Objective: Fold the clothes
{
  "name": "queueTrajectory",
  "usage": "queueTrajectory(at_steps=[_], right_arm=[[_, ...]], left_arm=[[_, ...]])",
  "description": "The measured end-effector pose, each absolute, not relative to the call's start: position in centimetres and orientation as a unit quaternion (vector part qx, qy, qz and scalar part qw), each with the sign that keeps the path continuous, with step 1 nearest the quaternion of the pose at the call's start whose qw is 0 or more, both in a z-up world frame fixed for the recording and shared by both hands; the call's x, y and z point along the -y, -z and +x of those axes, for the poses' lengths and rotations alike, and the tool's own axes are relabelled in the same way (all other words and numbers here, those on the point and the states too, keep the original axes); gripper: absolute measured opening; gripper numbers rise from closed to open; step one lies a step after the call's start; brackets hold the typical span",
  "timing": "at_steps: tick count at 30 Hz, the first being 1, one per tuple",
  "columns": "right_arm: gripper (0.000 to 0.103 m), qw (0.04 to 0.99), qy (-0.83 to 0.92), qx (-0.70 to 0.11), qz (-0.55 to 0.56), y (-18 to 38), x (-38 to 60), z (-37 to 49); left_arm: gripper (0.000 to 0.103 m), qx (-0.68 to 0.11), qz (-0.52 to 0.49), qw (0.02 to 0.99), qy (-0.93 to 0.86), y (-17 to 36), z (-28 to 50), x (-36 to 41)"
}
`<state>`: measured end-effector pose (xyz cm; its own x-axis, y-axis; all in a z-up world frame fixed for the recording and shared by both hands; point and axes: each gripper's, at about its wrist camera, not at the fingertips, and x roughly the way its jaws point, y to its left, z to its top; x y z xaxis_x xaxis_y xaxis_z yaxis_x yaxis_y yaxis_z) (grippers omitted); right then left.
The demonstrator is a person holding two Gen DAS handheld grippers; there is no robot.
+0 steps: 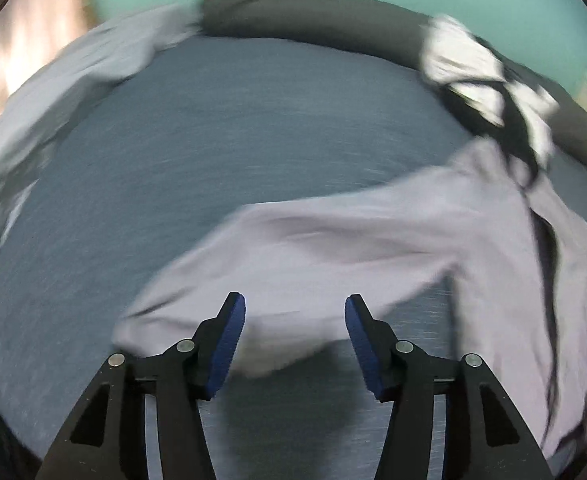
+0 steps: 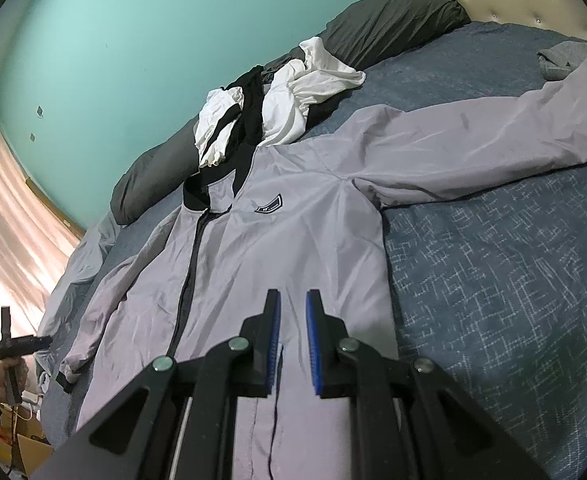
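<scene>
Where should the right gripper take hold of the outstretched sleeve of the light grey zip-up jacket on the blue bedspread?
Probably at the cuff end of the grey jacket's outstretched sleeve. It lies flat and straight, away from the body, so come from above at its far tip and pinch the free edge to carry it inward.

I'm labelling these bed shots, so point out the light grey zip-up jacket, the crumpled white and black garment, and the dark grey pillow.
Light grey zip-up jacket (image 2: 293,256): right wrist view, on the chest panel.
Crumpled white and black garment (image 2: 285,108): right wrist view, on a white fold.
Dark grey pillow (image 2: 393,24): right wrist view, on its upper face.
</scene>
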<state>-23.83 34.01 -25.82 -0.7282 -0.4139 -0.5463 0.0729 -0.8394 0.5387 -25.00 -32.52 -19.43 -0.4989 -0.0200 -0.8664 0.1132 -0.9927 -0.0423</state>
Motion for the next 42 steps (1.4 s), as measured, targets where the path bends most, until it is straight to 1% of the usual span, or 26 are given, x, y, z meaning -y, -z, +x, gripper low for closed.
queueTrajectory(at_steps=[3, 5, 10, 13, 20, 22, 23, 24, 25, 26, 27, 32, 36, 42], right_arm=[[0.012, 0.138, 0.894, 0.253, 0.343, 25.8, -34.2, -23.9], [0.012, 0.140, 0.893, 0.256, 0.343, 25.8, -34.3, -23.9], [0.012, 0.143, 0.891, 0.259, 0.345, 26.0, -34.5, -24.1], [0.012, 0.146, 0.888, 0.265, 0.348, 26.2, -34.6, -24.2], [0.012, 0.157, 0.883, 0.265, 0.354, 26.4, -34.2, -24.4], [0.012, 0.159, 0.884, 0.262, 0.354, 26.3, -34.1, -24.3], [0.012, 0.160, 0.884, 0.261, 0.354, 26.3, -34.1, -24.3], [0.012, 0.160, 0.883, 0.262, 0.354, 26.3, -34.1, -24.3], [0.012, 0.161, 0.883, 0.262, 0.354, 26.4, -34.1, -24.3], [0.012, 0.161, 0.883, 0.263, 0.355, 26.4, -34.1, -24.3], [0.012, 0.162, 0.882, 0.262, 0.356, 26.4, -34.0, -24.3], [0.012, 0.165, 0.881, 0.259, 0.361, 26.6, -33.7, -24.4], [0.012, 0.165, 0.880, 0.255, 0.365, 26.8, -33.7, -24.5], [0.012, 0.165, 0.878, 0.255, 0.370, 27.0, -33.7, -24.6]], left_arm=[[0.060, -0.015, 0.510, -0.003, 0.860, 20.6, -27.2, 26.9], [0.060, 0.008, 0.516, -0.029, 0.856, 21.5, -28.9, 23.2], [0.060, 0.070, 0.514, -0.072, 0.852, 23.1, -32.6, 18.1], [0.060, 0.117, 0.509, -0.067, 0.850, 23.9, -34.2, 15.6], [0.059, 0.194, 0.498, -0.037, 0.844, 25.9, -37.0, 13.9], [0.041, 0.220, 0.501, -0.032, 0.836, 26.9, -37.5, 13.8], [0.026, 0.234, 0.500, -0.030, 0.833, 27.4, -37.7, 13.8], [0.018, 0.230, 0.498, -0.030, 0.835, 27.3, -37.9, 14.1], [0.014, 0.225, 0.497, -0.030, 0.837, 27.3, -38.1, 14.4], [0.006, 0.219, 0.496, -0.030, 0.840, 27.2, -38.3, 14.8], [0.003, 0.204, 0.492, -0.028, 0.846, 26.7, -38.5, 15.5], [0.002, 0.138, 0.484, -0.008, 0.864, 24.7, -41.1, 19.1], [0.001, 0.104, 0.489, 0.017, 0.866, 23.8, -44.2, 22.0], [0.001, 0.081, 0.503, 0.050, 0.859, 24.4, -47.7, 25.0]])
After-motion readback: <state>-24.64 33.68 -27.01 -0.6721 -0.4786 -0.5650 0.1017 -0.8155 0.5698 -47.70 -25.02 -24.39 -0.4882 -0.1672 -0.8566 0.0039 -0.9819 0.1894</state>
